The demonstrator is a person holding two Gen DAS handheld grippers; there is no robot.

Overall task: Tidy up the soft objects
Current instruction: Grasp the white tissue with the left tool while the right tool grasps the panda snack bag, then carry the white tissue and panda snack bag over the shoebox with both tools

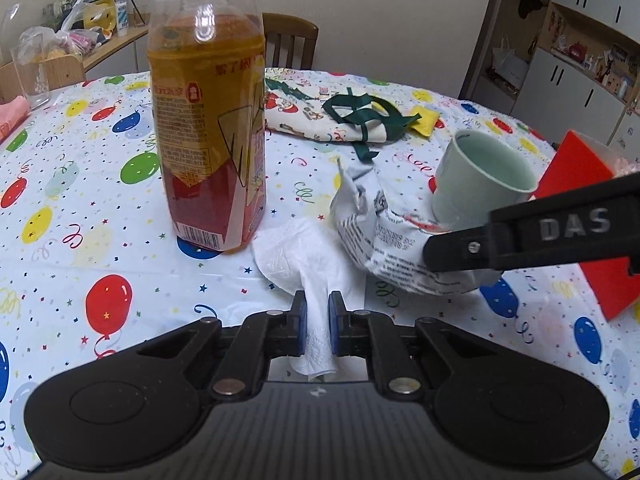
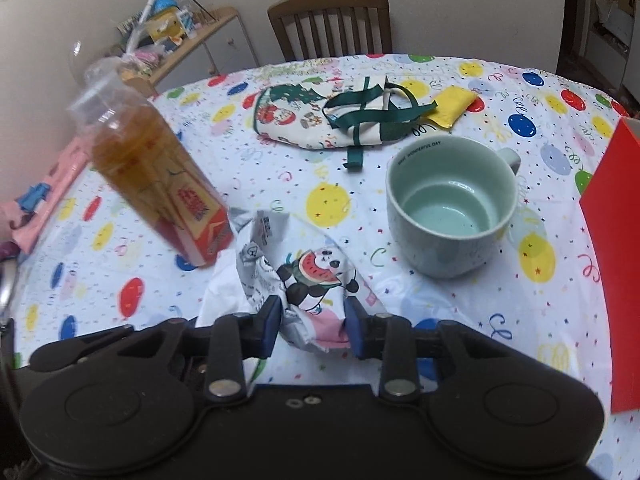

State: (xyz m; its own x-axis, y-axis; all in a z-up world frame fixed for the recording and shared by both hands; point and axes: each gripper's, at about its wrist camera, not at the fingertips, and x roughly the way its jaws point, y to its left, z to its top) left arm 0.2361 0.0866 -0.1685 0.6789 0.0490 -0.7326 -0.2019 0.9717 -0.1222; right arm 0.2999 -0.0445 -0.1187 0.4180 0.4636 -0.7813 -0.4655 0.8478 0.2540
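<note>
Left gripper (image 1: 317,324) pinching a white tissue (image 1: 304,264), fingers (image 1: 299,320) close together with the tissue squeezed between them. Rest of the tissue spread out ahead of the fingers on the balloon-print surface (image 1: 100,184). Tall bottle of orange drink (image 1: 208,120) standing ahead and a bit left of those fingers, its bottom just beside the tissue.

Right gripper (image 2: 312,330) holding a crinkly panda packet (image 2: 316,280), fingers (image 2: 269,328) partway shut with the packet squeezed between them. Packet's far end sticking out ahead of the fingers, next to the tissue. Green mug (image 2: 450,208) ahead and to the right of these fingers, standing up. Farther ahead, a printed cloth bag with green straps (image 2: 340,120) and a yellow pad (image 2: 452,106) just beside it. Red box (image 2: 616,240) far right.
</note>
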